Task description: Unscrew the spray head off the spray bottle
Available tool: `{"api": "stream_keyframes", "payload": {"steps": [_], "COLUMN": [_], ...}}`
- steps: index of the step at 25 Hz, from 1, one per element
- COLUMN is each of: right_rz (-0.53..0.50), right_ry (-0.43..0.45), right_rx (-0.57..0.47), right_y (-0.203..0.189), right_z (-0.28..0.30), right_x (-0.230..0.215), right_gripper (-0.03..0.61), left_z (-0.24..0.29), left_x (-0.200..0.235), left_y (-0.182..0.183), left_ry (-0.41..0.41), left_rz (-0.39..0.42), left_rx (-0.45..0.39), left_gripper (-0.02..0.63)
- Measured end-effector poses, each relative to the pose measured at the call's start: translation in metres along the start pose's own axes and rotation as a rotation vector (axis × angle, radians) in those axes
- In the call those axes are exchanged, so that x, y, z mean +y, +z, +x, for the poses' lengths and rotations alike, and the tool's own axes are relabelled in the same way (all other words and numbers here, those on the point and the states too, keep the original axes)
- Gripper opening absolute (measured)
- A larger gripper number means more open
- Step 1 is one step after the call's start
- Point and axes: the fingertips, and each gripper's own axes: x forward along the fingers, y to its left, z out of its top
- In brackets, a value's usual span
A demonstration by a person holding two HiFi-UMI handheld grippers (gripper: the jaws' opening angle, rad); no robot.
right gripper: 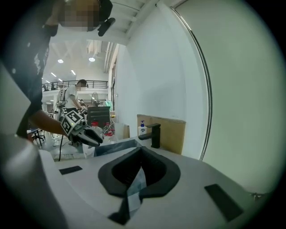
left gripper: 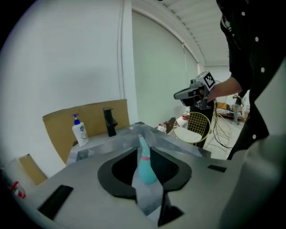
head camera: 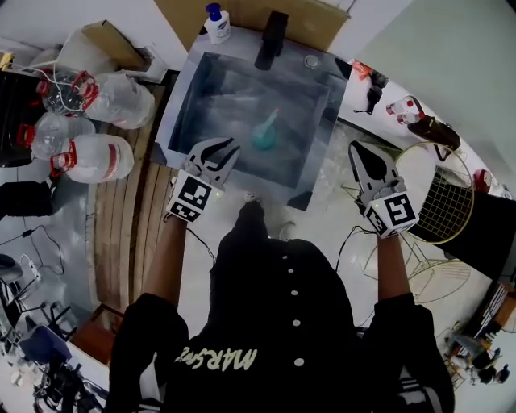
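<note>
The teal spray bottle (head camera: 264, 133) is sitting in the gray sink (head camera: 181, 105), near the middle of the basin and touching neither claw. Its narrow neck is pointing toward the black faucet (head camera: 272, 39) at the far rim. A pink band is showing on the neck, and the spray head is still sitting on the bottle. Whether the bottle is standing or lying cannot be told. Nothing else is showing in the basin.

The left claw (head camera: 224, 148) is hovering over the near left edge of the sink, its jaws standing slightly apart with nothing between them; in the left gripper view the bottle is showing through the narrow gap, well beyond the tips. The right claw (head camera: 355, 149) is hanging outside the sink's near right corner, jaws closed together and gripping nothing.

A white pump bottle (head camera: 216, 24) with a blue top is standing on the table behind the sink, left of the faucet, in front of a cardboard sheet (head camera: 242, 16). Large clear water jugs (head camera: 95, 158) with red handles are lying on the floor to the left.
</note>
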Motion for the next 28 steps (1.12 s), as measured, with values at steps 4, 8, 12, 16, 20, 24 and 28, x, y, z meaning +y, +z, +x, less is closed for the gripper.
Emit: {"api": "stream_keyframes", "payload": {"steps": [4,8,12,16,20,24,28], "right_rz": [-0.026,-0.049,-0.051,-0.021,-0.013,-0.041,-0.134], "right_ry": [0.025,0.062,0.087,0.099,0.123,0.184,0.295], "right_rx": [0.067,0.123,0.151,0.162,0.188,0.223,0.3], "right_y": [-0.015,-0.03,-0.041,-0.05,-0.06,-0.071,-0.09], "right_z": [0.032,0.056,0.08,0.098,0.114,0.135,0.153], "right_x": [-0.002,-0.004,0.003,0.003,0.002,0.006,0.019], "right_gripper": [0.012,0.012,0.012,0.012,0.012,0.012,0.012], "left_z": [0.052,0.1,0.135,0.158,0.172,0.186,0.194], "left_x": [0.008,0.009,0.009,0.004,-0.007,-0.019,-0.02], "left_y": [-0.04,-0.076,-0.106,-0.128,-0.135,-0.151,-0.155], "left_ry": [-0.201,-0.384,-0.533,-0.647,-0.705,-0.753,-0.782], "left_rz": [0.095,0.176,0.213,0.236,0.277,0.282,0.281], "left_rx": [0.125,0.206,0.234,0.239,0.17,0.159,0.124], "left_gripper": [0.215,0.239,0.259,0.364,0.38,0.388,0.386]}}
